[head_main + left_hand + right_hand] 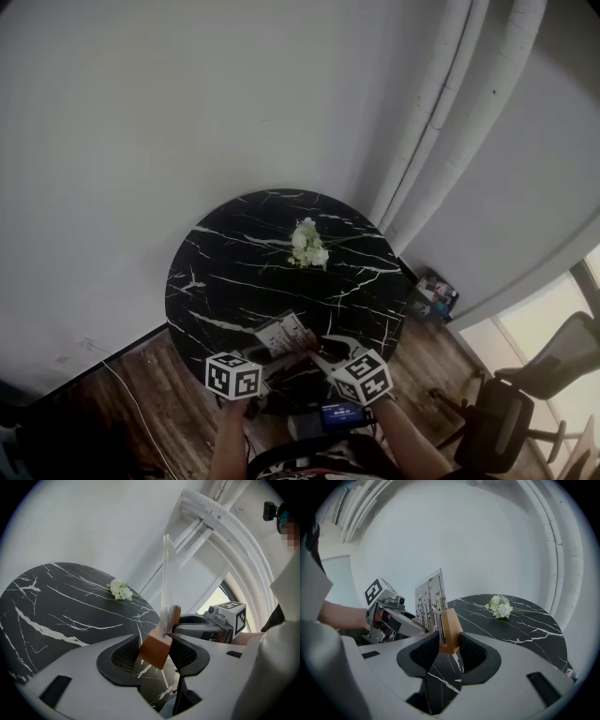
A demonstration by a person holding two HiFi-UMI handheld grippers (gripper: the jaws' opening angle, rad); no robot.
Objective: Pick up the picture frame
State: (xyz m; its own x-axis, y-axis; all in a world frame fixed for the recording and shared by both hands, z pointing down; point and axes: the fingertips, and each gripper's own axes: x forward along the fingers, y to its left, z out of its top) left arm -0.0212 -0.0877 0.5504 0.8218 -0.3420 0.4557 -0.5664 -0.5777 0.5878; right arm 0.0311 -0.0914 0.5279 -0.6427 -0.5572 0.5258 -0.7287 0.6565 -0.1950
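Two grippers share one grasp: the left gripper (155,653) is clamped on one end of the wooden base (451,629) of the picture frame (430,603), and the right gripper (450,645) is clamped on the other end, the two facing each other across it. The frame's printed panel stands up from the base, leaning a little, over the near edge of the round black marble table (234,272). A small bunch of white flowers (308,244) lies well apart, toward the far side. The pick-up looks to be in its lifting step, the base apparently just clear of the table. Next, both hands need to rise together and keep level, so the base does not twist.
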